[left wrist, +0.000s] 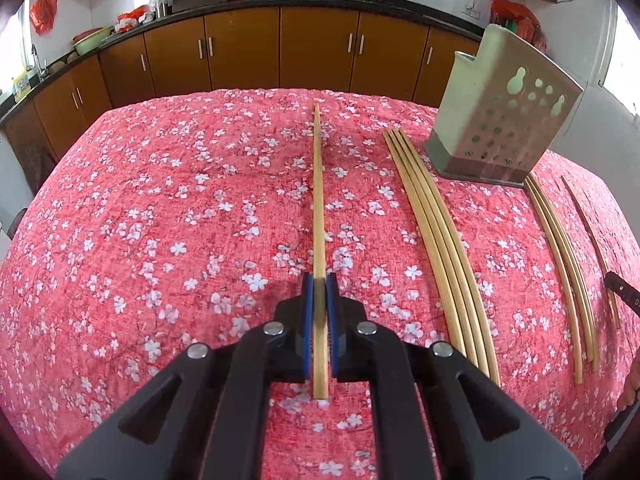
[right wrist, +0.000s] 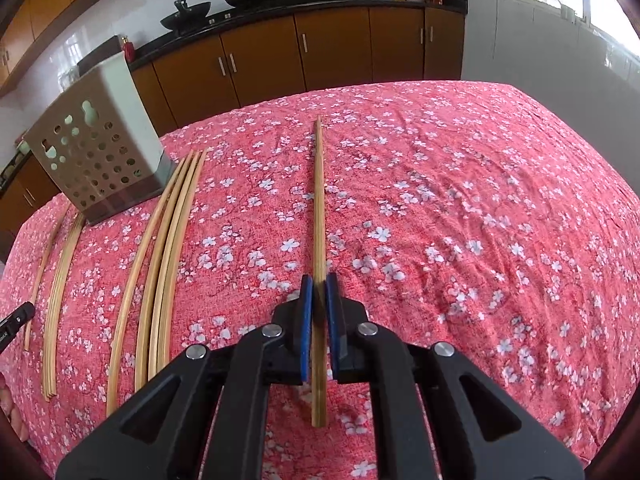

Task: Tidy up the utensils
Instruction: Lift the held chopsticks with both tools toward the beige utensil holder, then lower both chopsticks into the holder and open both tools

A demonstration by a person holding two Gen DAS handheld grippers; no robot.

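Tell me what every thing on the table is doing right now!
Left tool: shut on a chopstick.
Right tool: shut on another chopstick.
Holder: standing upright on the cloth; its inside is hidden.
Four chopsticks: lying side by side by the holder.
More chopsticks: lying loose farther over.

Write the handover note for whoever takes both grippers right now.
Left gripper: shut on one chopstick.
Right gripper: shut on another chopstick.
Perforated holder stands upright on the floral cloth; I see nothing in it.
Loose chopsticks lie flat between the grippers: a group of four, a group of three, and a single one.
Done: two picked. Left: probably drop these in the holder, then the rest.
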